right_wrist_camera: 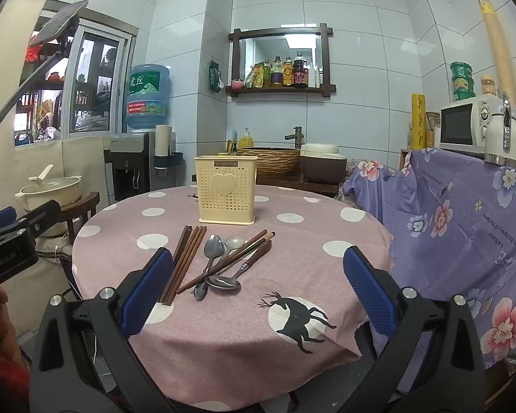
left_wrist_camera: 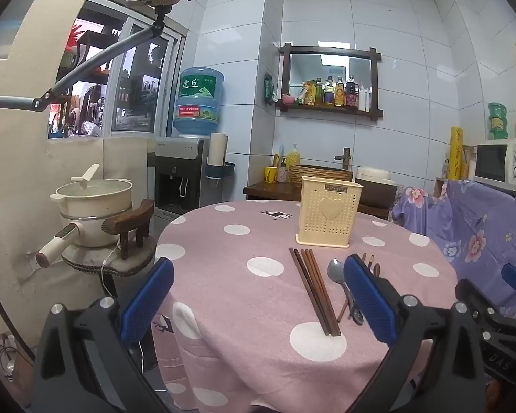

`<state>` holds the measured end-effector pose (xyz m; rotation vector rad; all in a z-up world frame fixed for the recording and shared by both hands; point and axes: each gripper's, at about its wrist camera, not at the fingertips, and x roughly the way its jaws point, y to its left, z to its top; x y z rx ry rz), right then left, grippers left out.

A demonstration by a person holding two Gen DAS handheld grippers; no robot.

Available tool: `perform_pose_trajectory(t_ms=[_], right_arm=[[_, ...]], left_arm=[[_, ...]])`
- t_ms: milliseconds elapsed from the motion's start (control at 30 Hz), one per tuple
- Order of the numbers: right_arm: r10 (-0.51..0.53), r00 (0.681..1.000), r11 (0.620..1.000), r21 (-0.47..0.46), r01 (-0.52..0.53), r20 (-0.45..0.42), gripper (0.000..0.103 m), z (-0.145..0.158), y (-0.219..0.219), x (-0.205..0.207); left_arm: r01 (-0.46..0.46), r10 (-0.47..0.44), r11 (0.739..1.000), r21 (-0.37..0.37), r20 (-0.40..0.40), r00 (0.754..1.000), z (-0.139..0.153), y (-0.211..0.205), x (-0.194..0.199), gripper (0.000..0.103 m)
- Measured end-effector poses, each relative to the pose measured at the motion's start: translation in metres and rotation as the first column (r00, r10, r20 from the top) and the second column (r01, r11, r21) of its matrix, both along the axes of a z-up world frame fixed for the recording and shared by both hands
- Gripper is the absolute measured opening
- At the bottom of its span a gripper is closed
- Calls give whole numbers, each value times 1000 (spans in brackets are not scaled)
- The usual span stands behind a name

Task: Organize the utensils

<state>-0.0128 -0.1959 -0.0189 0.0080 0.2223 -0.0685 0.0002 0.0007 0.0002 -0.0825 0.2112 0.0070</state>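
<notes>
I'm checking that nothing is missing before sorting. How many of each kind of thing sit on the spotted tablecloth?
Chopsticks: 6
Spoons: 3
Holder: 1
Total: 10

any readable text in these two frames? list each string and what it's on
"JIANHAO": plate on the cream utensil holder.
"虎丘": green label of the water jug.
"GenRobot.AI": body of the left gripper, partly blurred.
"a flower", "the honey of the flower": purple floral cloth, upside down, partly guessed.
Red band on the jug, bottle labels on the wall shelf, microwave dials: too small to read.
</notes>
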Motion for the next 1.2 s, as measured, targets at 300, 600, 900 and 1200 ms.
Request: perform_pose_trajectory(t_ms=[300, 600, 900, 1200], right_arm=[[0, 1000, 1000, 0, 0, 1, 98, 0, 0, 0], [0, 1000, 1000, -1, 0, 2, 98, 0, 1, -1], [1, 1000, 1000, -1, -1, 1, 98, 0, 1, -1], [1, 1000, 1000, -2, -1, 1, 98, 0, 1, 0]], left_arm=[[3, -3, 1000, 11, -3, 1000, 0, -1, 0, 98], [3, -3, 1000, 13, -1, 1000, -2, 3, -1, 98], [4, -4, 1000, 13, -1, 1000, -2, 5, 0, 98], [13, -13, 1000, 17, -11, 1000, -3, -3, 0, 98]])
